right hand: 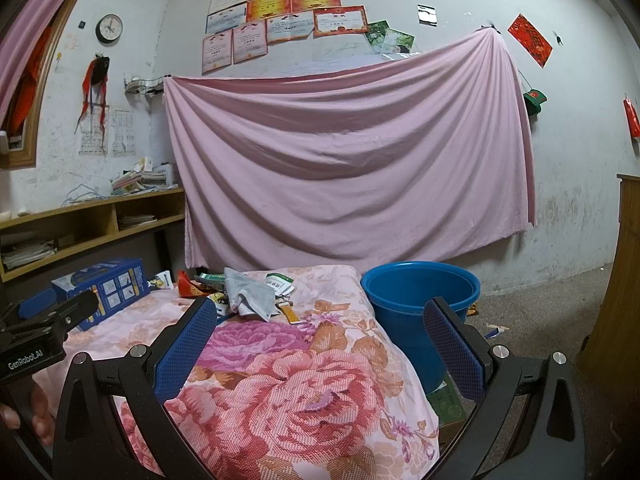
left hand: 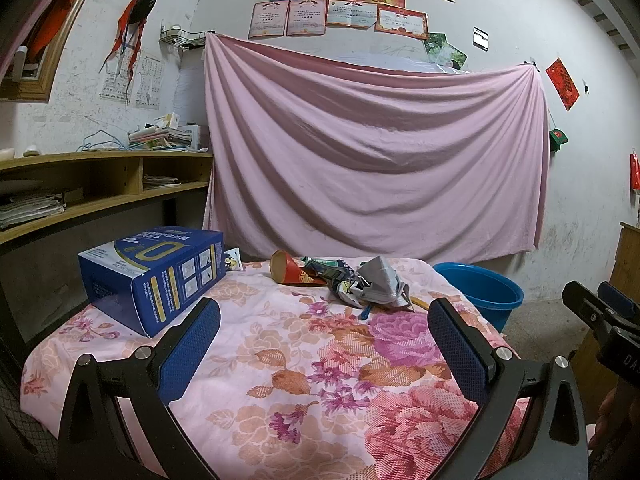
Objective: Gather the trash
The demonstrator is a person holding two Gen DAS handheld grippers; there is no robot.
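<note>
Crumpled trash pile [left hand: 352, 282] on cloth, beside blue bucket [right hand: 420, 300].

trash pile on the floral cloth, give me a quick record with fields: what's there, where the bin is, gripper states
trash: red paper cup, crumpled wrappers, grey mask, heaped at the far edge of the floral cloth
other: blue box, far left
bin: blue bucket, on floor right of the table
left gripper: open, holding nothing
right gripper: open, holding nothing

My right gripper [right hand: 320, 344] hangs over the pink floral-cloth table [right hand: 304, 392], jaws wide apart and empty. A pile of crumpled wrappers and grey paper trash [right hand: 248, 296] lies at the far end. The round blue plastic bucket [right hand: 420, 300] stands just beside the table's right edge.
</note>
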